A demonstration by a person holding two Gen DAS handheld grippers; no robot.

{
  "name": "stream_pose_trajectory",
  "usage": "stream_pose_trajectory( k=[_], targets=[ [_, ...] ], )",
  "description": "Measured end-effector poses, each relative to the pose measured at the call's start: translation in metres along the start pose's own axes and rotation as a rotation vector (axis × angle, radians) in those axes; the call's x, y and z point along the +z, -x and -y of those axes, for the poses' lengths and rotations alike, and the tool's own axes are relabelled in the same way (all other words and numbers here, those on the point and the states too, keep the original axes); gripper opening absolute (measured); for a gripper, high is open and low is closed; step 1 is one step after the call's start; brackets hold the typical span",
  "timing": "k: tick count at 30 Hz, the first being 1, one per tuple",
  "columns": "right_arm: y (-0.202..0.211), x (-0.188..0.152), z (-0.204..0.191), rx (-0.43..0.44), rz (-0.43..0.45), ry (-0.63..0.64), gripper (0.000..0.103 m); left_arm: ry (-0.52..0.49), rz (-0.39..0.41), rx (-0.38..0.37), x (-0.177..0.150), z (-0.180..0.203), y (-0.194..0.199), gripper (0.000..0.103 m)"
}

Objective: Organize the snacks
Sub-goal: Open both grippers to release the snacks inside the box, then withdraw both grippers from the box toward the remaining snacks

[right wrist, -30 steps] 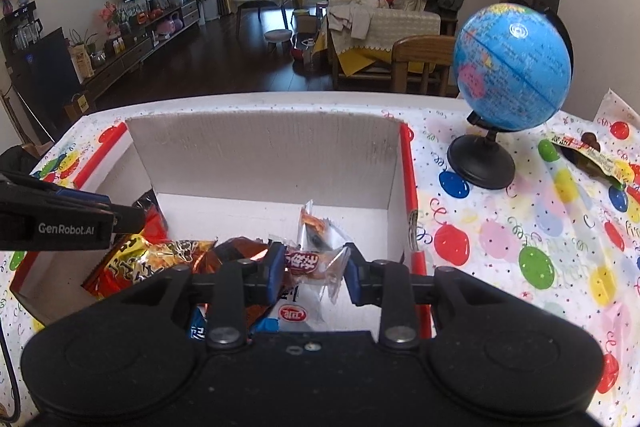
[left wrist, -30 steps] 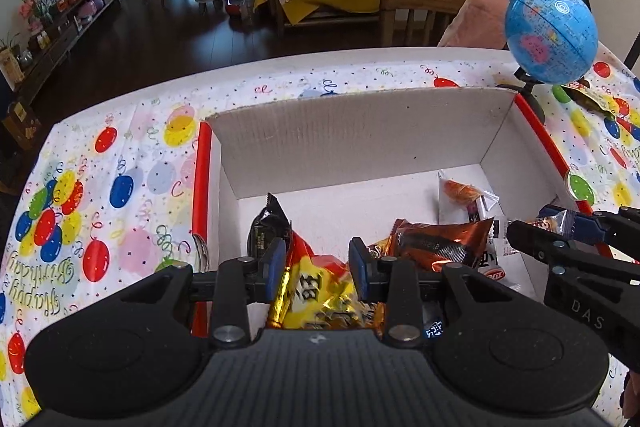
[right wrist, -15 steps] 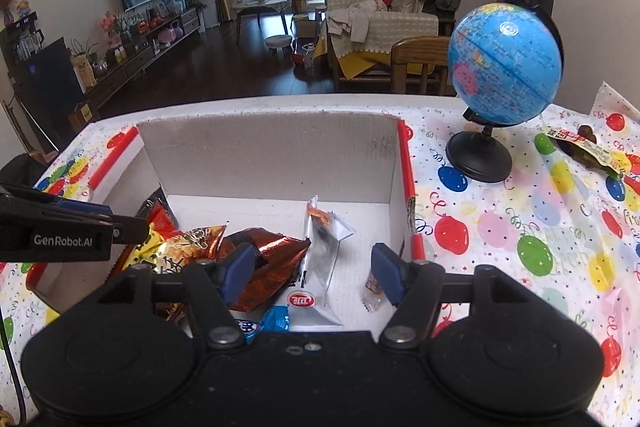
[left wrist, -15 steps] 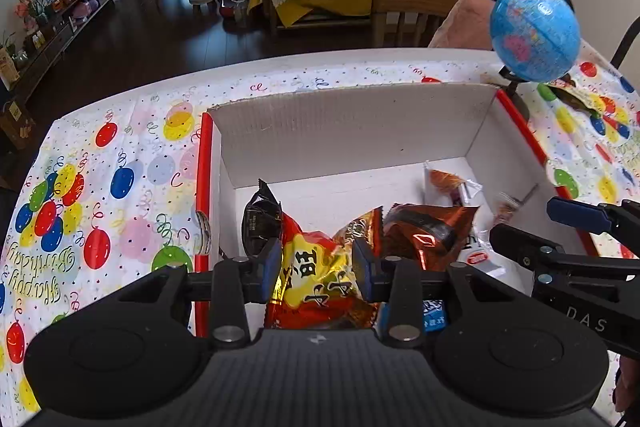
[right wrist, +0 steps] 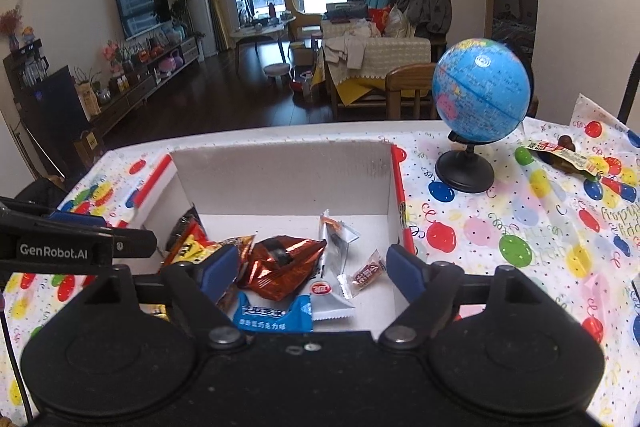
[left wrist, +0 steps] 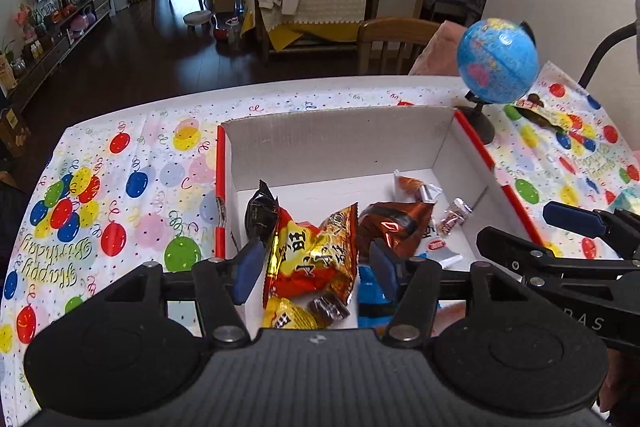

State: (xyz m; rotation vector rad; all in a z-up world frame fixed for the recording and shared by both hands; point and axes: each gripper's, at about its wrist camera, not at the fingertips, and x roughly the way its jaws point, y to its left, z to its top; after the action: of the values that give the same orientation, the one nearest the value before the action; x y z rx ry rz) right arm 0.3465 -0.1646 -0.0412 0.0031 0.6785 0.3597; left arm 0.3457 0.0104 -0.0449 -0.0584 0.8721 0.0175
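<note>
Snacks are lying in the white cardboard box (left wrist: 340, 143): a red-and-gold foil packet (left wrist: 316, 259), a brown foil packet (right wrist: 280, 261). Left gripper (left wrist: 316, 263) and right gripper (right wrist: 308, 269) are hanging above them, jaws just opening, grasping nothing.

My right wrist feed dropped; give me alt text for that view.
The right hand-held gripper hangs open above a white cardboard box holding loose snack packets, gripping nothing. A blue globe stands right of the box on the balloon-print tablecloth.

blue packet (left wrist: 370, 291) half hidden behind left claw (left wrist: 316, 269).
</note>
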Motion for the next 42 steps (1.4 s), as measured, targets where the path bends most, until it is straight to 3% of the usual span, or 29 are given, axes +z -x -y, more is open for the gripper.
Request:
stream_pose_trajectory(
  k=[13,23,42],
  targets=[
    [0.05,-0.012,-0.02,-0.006,0.062,-0.008,0.089,-0.001,0.068,-0.032,-0.025,-0.006,0.06,0.064],
    [0.088,-0.031,-0.036,-0.002,0.113,-0.012,0.102,-0.018,0.105,-0.065,-0.052,-0.011,0.097,0.069],
    [0.134,-0.079,-0.066,-0.025,0.082,0.014,0.103,0.029,0.082,-0.107,-0.113,-0.023,0.123,0.07]
  ],
)
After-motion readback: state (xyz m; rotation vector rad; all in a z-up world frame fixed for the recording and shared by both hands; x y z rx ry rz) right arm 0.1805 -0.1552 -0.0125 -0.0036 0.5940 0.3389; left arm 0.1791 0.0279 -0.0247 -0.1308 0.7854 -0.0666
